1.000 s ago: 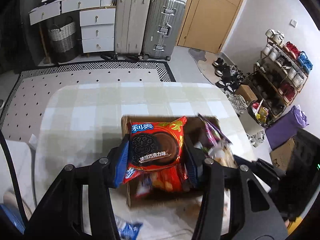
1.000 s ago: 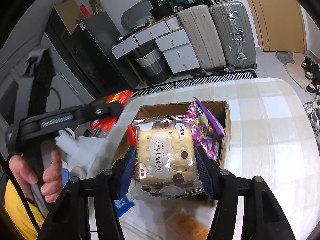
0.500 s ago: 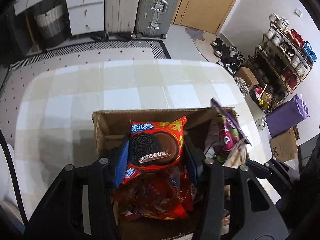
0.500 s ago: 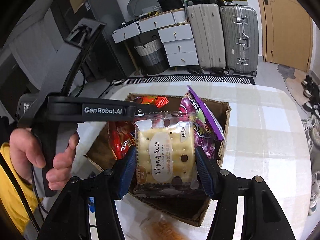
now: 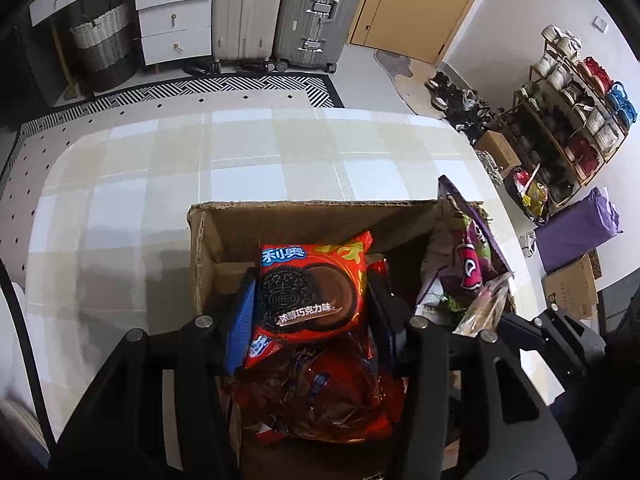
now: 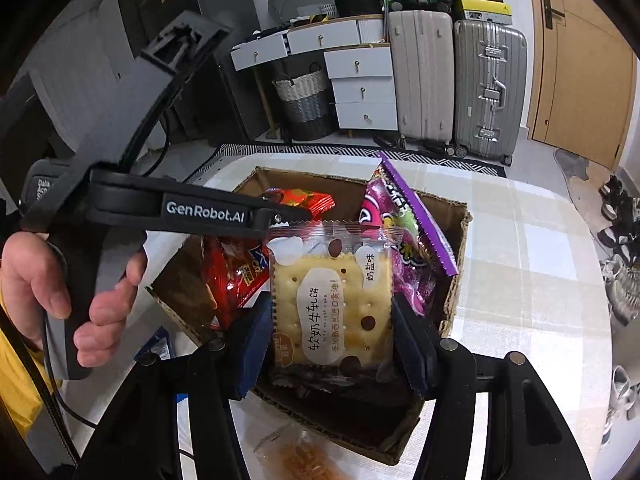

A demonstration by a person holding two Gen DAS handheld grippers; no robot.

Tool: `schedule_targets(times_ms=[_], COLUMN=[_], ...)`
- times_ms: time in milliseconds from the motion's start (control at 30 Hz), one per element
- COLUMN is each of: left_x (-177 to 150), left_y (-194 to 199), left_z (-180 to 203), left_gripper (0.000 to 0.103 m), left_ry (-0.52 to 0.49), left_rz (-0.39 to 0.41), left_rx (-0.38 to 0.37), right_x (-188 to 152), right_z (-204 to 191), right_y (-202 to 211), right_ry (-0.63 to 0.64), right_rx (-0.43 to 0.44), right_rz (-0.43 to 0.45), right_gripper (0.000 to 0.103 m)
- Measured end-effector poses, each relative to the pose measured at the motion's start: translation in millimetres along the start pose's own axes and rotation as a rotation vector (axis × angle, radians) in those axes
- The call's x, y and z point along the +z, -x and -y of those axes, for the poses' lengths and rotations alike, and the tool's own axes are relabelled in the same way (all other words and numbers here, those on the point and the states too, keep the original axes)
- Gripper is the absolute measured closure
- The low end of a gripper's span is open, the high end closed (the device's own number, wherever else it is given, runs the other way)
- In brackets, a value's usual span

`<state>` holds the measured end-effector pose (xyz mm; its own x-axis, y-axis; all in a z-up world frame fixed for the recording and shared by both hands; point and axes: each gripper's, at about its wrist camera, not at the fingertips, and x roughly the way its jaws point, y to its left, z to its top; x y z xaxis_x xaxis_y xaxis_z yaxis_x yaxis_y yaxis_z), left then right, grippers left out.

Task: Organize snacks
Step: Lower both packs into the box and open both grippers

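Observation:
My left gripper (image 5: 310, 300) is shut on a red Oreo pack (image 5: 312, 284), held low inside the open cardboard box (image 5: 304, 214) above a crumpled red snack bag (image 5: 320, 396). A purple snack bag (image 5: 464, 264) leans at the box's right side. My right gripper (image 6: 332, 320) is shut on a clear-wrapped cracker pack (image 6: 330, 308) over the near part of the same box (image 6: 460, 216). In the right wrist view the left gripper's arm (image 6: 176, 210) reaches across into the box, held by a hand (image 6: 60, 292).
The box stands on a checked tablecloth (image 5: 200, 168). An orange snack pack (image 6: 304, 460) and a blue wrapper (image 6: 158, 346) lie on the table by the box's near side. Suitcases, drawers and a shoe rack stand beyond the table.
My left gripper has sunk with the Oreo pack from above the box down into it. The right gripper has rolled a little and kept the cracker pack over the box.

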<state>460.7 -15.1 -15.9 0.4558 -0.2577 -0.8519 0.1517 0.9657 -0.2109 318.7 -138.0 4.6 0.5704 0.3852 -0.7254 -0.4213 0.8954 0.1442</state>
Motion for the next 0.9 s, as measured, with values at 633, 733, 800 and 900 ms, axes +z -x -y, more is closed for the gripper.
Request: schedule_targets(times_ms=[633,733,800,900], left_x=[-4,-4,-4,-4], left_y=[6,8,9,12], left_z=[8,9,10,11], left_gripper=[0.051,0.047,0.047,0.047], left_ry=[-0.005,-0.007,-0.008,-0.007], left_rz=[-0.018,-0.016,-0.019,-0.014], left_rx=[-0.004,-0.008,-0.002,0.002], right_x=[-4,-5,-5,-5], right_z=[0,3,6,13], right_y=[8,13,16,19], right_ry=[-0.029,-0.035,-0.045,-0.062], right_rx=[0.008,0.008,0.013,0.021], right_rz=[0.024,0.038,0.045,0.045], right_gripper=[0.044,0.044,0.044,0.044])
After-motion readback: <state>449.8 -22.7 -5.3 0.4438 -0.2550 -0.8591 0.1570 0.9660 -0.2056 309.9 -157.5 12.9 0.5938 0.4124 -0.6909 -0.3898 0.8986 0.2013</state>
